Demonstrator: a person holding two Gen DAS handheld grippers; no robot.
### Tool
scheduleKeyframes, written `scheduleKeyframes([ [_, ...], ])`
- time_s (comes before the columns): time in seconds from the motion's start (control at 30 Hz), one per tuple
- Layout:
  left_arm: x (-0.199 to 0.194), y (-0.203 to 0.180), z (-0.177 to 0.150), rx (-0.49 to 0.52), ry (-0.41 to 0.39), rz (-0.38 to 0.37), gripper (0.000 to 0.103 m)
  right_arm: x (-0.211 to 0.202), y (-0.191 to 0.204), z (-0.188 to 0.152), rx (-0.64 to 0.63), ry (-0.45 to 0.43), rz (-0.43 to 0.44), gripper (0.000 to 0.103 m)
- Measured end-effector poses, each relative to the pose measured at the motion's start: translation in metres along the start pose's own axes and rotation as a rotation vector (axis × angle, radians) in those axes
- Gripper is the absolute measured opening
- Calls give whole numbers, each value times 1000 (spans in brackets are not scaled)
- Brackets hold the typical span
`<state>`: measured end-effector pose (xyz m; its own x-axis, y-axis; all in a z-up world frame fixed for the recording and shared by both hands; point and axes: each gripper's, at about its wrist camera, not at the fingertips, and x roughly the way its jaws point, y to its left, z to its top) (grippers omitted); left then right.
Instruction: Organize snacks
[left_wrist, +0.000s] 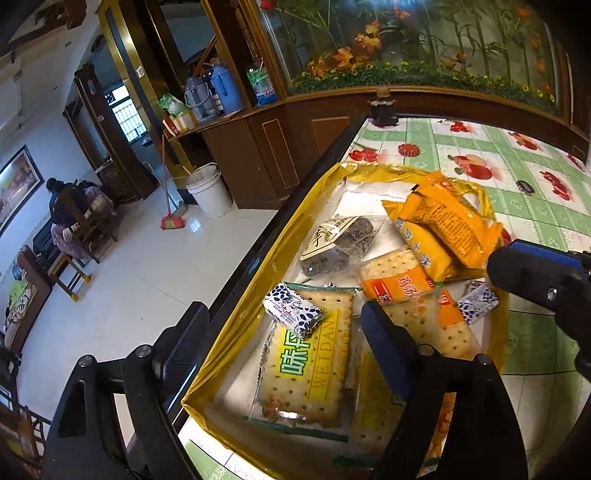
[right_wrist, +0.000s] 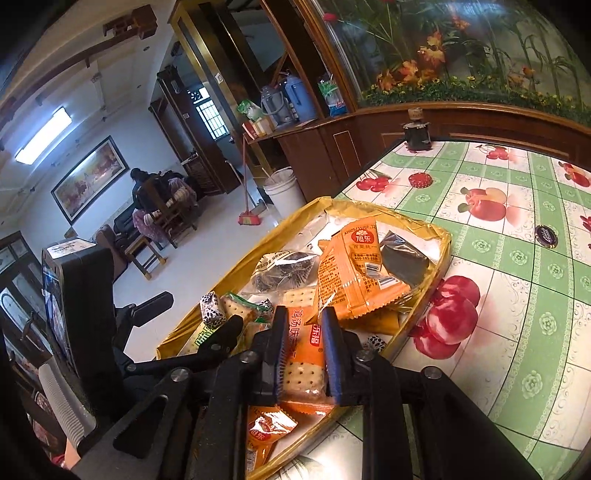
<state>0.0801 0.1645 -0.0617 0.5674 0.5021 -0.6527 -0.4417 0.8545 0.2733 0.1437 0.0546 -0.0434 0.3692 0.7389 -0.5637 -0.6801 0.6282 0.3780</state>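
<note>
Right tongs (right_wrist: 306, 354) tilted down, straddling cracker pkt (right_wrist: 301, 354).

Your right gripper (right_wrist: 306, 354) has its jaws closed on the orange cracker packet (right_wrist: 303, 349) above the gold tray (right_wrist: 430, 275). Your left gripper (right_wrist: 192, 317) sits just left, fingers spread wide.

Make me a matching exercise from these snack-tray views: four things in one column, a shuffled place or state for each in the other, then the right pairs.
1. orange-label cracker pack
2. blue-and-white candy
3. left hand-held gripper
4. red bottle cap

A. on the tablecloth, outside the tray
B. open above the tray
C. lying on the green-label crackers
D. between the right hand-held gripper fingers

Pairs: 1-D, 2-C, 3-B, 4-A
</note>
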Motion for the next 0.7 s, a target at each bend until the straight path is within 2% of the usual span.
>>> scheduleKeyframes([
  [0.07,-9,2,-1,-7,-14,-12,85,-6,0,-3,-3,-5,-6,32],
  [0.13,-19,6,-1,-17,-25,-34,85,-13,1,-5,-10,-6,-9,33],
  [0.27,-37,12,-6,-34,-38,-66,85,-27,5,-7,-39,-6,-14,47],
  [0.33,-47,17,-9,-43,-43,-89,85,-35,9,-9,-68,-9,-15,51],
  [0.4,-55,19,-12,-47,-49,-102,85,-43,15,-11,-101,-9,-8,59],
  [0.47,-64,22,-16,-50,-51,-120,85,-50,21,-14,-135,-9,-4,73],
  [0.57,-75,27,-23,-70,-40,-183,85,-60,31,-19,-187,-7,13,84],
  [0.63,-81,28,-29,-80,-18,-262,85,-64,38,-24,-231,16,27,84],
  [0.7,-86,27,-34,-76,10,-305,85,-66,41,-31,-272,48,29,85],
])
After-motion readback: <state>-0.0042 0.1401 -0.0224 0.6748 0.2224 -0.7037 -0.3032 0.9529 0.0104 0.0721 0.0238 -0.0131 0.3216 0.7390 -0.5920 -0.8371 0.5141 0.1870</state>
